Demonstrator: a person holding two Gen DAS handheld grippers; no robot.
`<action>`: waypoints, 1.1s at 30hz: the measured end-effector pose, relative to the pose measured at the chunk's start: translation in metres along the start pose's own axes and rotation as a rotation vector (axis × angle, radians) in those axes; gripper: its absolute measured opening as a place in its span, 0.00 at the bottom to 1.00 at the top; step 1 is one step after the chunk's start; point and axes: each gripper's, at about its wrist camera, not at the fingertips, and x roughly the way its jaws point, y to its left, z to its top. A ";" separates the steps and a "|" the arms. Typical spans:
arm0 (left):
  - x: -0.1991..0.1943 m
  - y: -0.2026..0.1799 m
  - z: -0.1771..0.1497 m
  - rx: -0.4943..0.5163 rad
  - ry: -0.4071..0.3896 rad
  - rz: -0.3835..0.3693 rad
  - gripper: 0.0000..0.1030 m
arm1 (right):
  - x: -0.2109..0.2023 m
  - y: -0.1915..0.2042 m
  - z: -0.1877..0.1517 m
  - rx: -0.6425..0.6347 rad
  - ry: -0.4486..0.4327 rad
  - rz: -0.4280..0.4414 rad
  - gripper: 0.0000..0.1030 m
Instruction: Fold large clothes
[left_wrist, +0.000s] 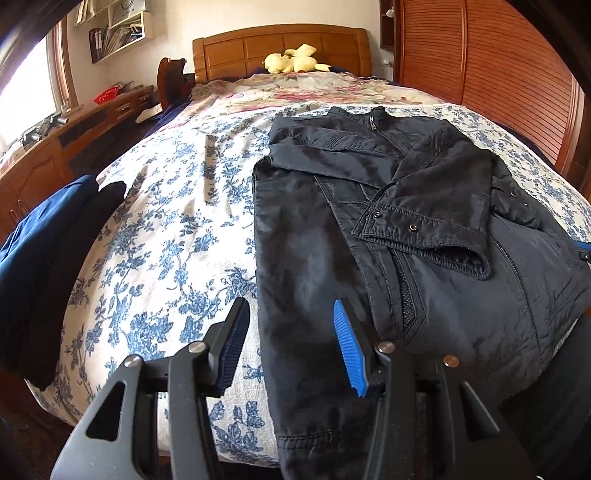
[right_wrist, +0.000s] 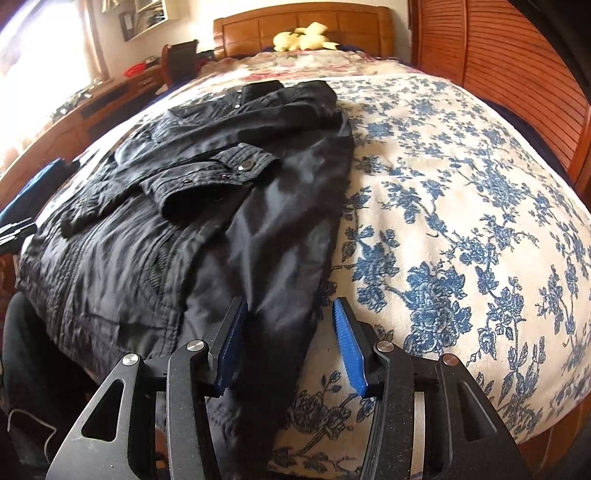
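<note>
A black zip jacket (left_wrist: 443, 295) lies front up on the bed, collar toward the headboard, both sleeves folded across its chest. In the left wrist view my left gripper (left_wrist: 290, 302) stands open over the jacket's left edge near the hem; cloth lies under the gap, but the pads do not press on it. In the right wrist view the same jacket (right_wrist: 147, 240) fills the left half. My right gripper (right_wrist: 289, 301) is open over its right lower edge, with a strip of black cloth between the blue pads (right_wrist: 347, 339) but not gripped.
The bed cover (left_wrist: 166, 221) is cream with blue flowers. A yellow plush toy (left_wrist: 295, 59) sits by the wooden headboard. Blue and black clothes (left_wrist: 48, 240) hang at the bed's left edge. A wooden dresser (left_wrist: 44, 162) stands left and slatted wardrobe doors (right_wrist: 498, 74) right.
</note>
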 end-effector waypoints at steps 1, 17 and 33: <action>0.000 0.000 0.000 -0.001 0.005 -0.001 0.45 | 0.000 0.001 0.000 -0.005 0.002 0.015 0.47; 0.001 0.003 -0.003 0.007 0.077 -0.022 0.45 | -0.004 0.007 -0.006 0.003 0.012 0.094 0.25; -0.001 0.014 -0.039 -0.006 0.059 -0.128 0.43 | 0.014 0.027 0.005 -0.026 0.002 0.034 0.19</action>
